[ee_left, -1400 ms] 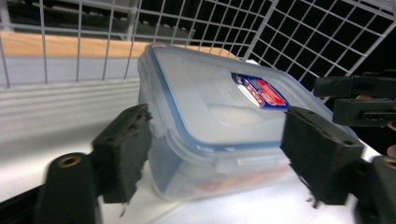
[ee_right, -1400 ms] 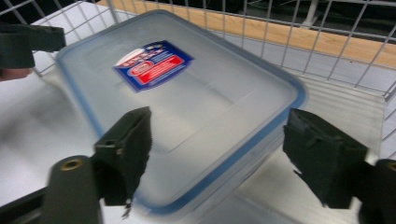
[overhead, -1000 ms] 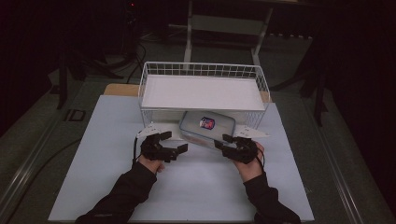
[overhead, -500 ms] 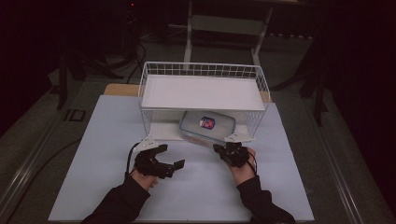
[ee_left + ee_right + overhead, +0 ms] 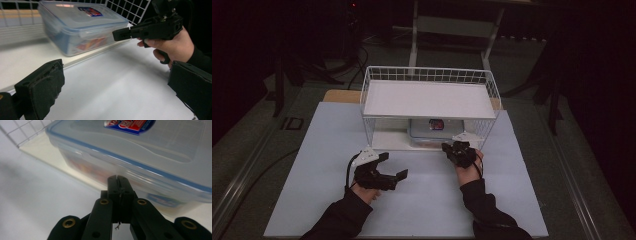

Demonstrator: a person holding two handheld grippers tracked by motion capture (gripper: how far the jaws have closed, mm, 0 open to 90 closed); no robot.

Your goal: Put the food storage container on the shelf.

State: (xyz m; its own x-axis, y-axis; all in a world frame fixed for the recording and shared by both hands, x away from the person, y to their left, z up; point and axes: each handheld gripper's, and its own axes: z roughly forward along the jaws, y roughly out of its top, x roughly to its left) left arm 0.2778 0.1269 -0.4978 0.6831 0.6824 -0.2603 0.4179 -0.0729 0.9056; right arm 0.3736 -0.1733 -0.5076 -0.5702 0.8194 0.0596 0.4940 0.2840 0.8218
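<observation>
Under the white wire rack (image 5: 427,97), on its low shelf near the front edge, sits a clear plastic container (image 5: 432,131) with a blue-rimmed lid. Pressed close to the container's near side, the right gripper (image 5: 447,146) has its jaws clenched together with nothing between them. Well apart on the bare table (image 5: 522,190), the left gripper (image 5: 393,166) hovers with jaws spread wide, open surface all around it.
</observation>
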